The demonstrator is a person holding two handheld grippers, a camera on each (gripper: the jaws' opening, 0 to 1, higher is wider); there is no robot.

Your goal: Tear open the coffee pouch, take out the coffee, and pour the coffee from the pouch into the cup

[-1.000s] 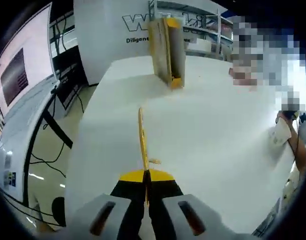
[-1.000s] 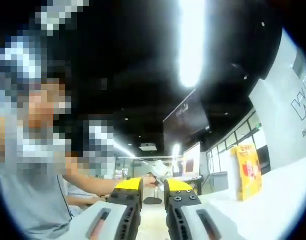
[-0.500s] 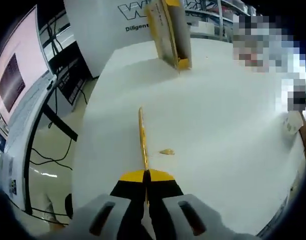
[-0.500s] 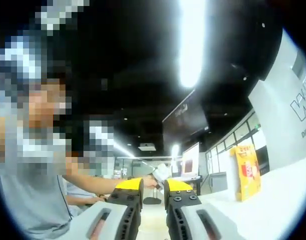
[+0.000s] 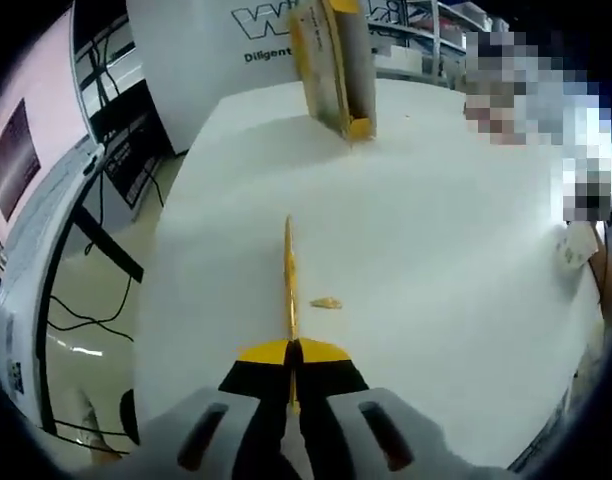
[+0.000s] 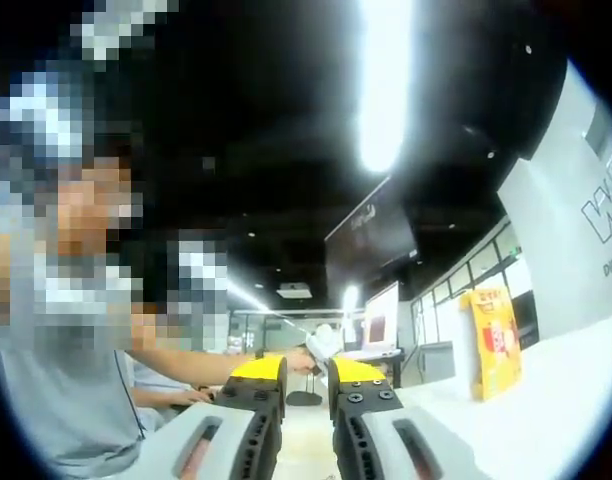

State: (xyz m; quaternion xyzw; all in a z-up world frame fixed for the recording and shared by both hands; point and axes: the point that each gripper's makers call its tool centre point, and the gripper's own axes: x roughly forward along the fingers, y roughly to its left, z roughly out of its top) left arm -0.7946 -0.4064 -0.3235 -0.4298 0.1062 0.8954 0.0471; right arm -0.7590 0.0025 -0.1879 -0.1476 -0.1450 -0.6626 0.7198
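The left tongs (image 5: 291, 352) have two pale grey bodies, each with a dark slot that shows orange-brown inside, black jaw arms and yellow tips. The right tongs (image 6: 307, 372) have the same build, with small dark screws on the black part. The person wears a grey shirt (image 6: 56, 400).

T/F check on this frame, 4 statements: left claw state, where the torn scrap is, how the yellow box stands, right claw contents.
1. The left claw is shut on a thin yellow coffee pouch seen edge-on. True.
2. A small torn scrap lies on the white table beside the pouch. True.
3. The yellow box lies flat on the table. False: it stands upright at the far edge.
4. The right claw grips a cup. False: its jaws stand slightly apart with nothing between them.
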